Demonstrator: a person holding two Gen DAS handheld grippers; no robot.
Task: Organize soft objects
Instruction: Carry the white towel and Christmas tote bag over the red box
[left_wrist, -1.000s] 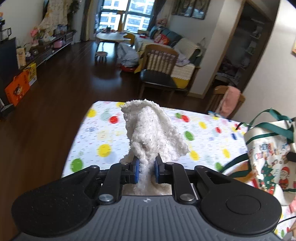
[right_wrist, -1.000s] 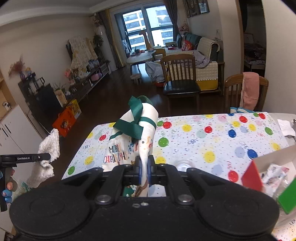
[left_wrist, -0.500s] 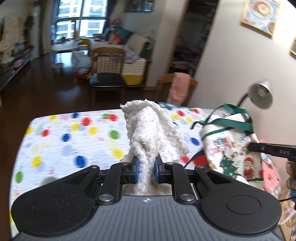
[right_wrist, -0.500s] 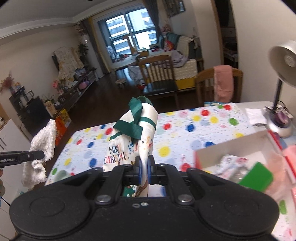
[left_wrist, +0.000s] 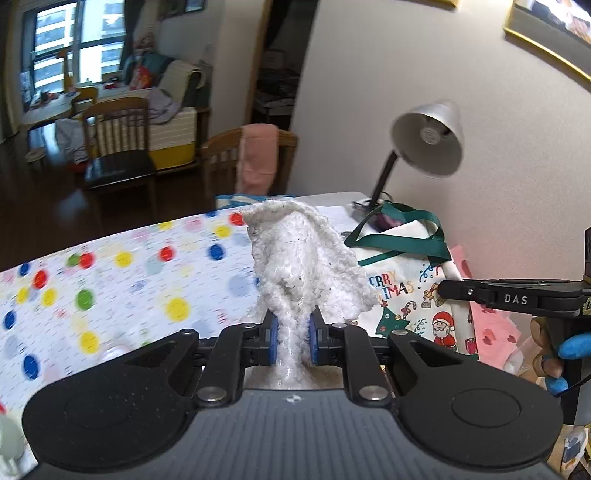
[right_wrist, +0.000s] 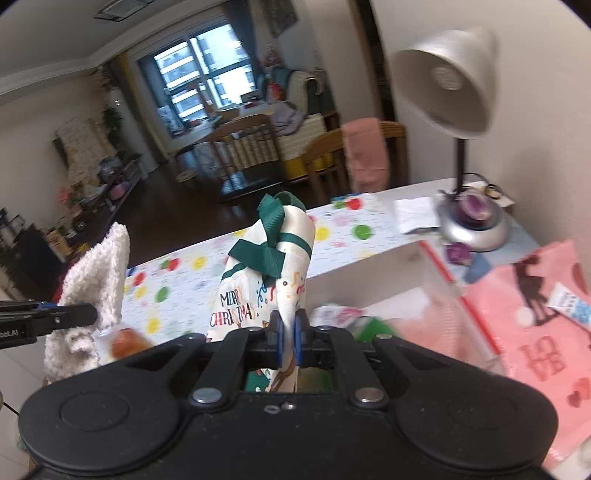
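Observation:
My left gripper (left_wrist: 291, 334) is shut on a fluffy white cloth (left_wrist: 299, 258), which stands up bunched between its blue pads above the polka-dot tablecloth (left_wrist: 122, 273). My right gripper (right_wrist: 288, 339) is shut on a white Christmas tote bag (right_wrist: 273, 266) with green ribbon handles, held upright. In the left wrist view the same bag (left_wrist: 413, 291) hangs to the right, pinched by the right gripper's black fingers (left_wrist: 491, 291). In the right wrist view the white cloth (right_wrist: 92, 280) hangs at the far left from the left gripper's fingers (right_wrist: 62, 315).
A silver desk lamp (right_wrist: 454, 81) stands at the table's right end by the wall. Below the right gripper lie a white box (right_wrist: 391, 269) with packets and a pink bag (right_wrist: 535, 325). Wooden chairs (left_wrist: 118, 147), one draped with a pink towel (left_wrist: 258, 155), stand behind the table.
Both grippers have swept to the right along the table, carrying the cloth and the bag. The lamp, white box and pink bag have come into view. Both grips are unchanged.

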